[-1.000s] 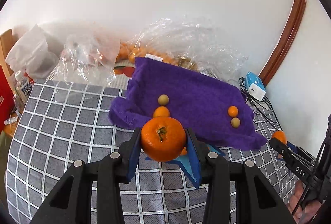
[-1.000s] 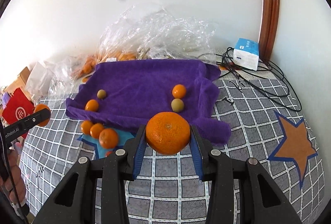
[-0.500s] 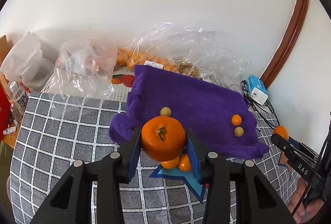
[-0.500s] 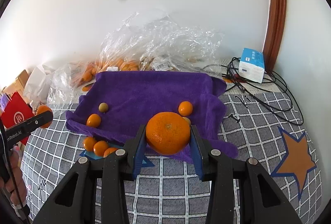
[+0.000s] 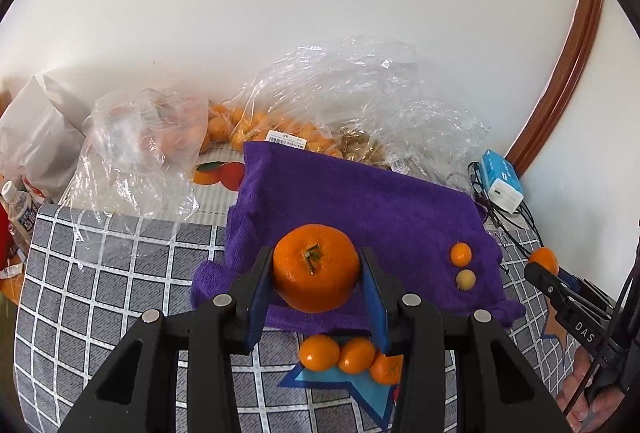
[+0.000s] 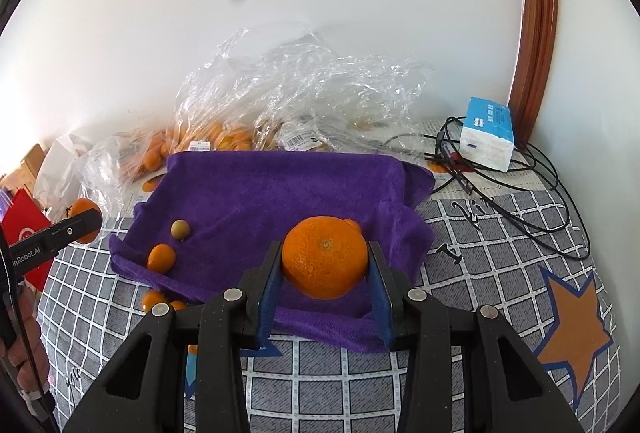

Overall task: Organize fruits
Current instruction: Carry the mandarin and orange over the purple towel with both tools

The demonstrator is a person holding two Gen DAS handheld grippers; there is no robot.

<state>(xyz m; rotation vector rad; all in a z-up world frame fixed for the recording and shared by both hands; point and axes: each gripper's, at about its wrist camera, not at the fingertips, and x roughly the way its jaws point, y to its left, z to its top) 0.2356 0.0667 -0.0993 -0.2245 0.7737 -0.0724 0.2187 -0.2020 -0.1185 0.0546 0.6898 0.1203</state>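
My left gripper (image 5: 316, 273) is shut on a large orange (image 5: 316, 267) with its stem facing me, held above the near left edge of the purple towel (image 5: 360, 201). My right gripper (image 6: 325, 265) is shut on another large orange (image 6: 325, 261) above the towel's (image 6: 280, 201) near right part. On the towel lie a small orange fruit (image 5: 461, 253) and a small green-yellow fruit (image 5: 466, 279); the right wrist view shows another such pair (image 6: 161, 257) (image 6: 180, 229) at the towel's left. Three small oranges (image 5: 344, 353) lie on the checked cloth before the towel.
Clear plastic bags of small oranges (image 5: 256, 125) lie behind the towel by the wall. A blue-white box (image 6: 488, 137) and black cables (image 6: 520, 193) lie at the back right. A bottle (image 5: 18, 209) and white bag (image 5: 36, 137) stand at the left. The grey checked tablecloth (image 6: 500, 253) carries star patches.
Both grippers, each still holding its orange, have moved forward toward the towel and the wall. The loose fruits now sit lower in both views.
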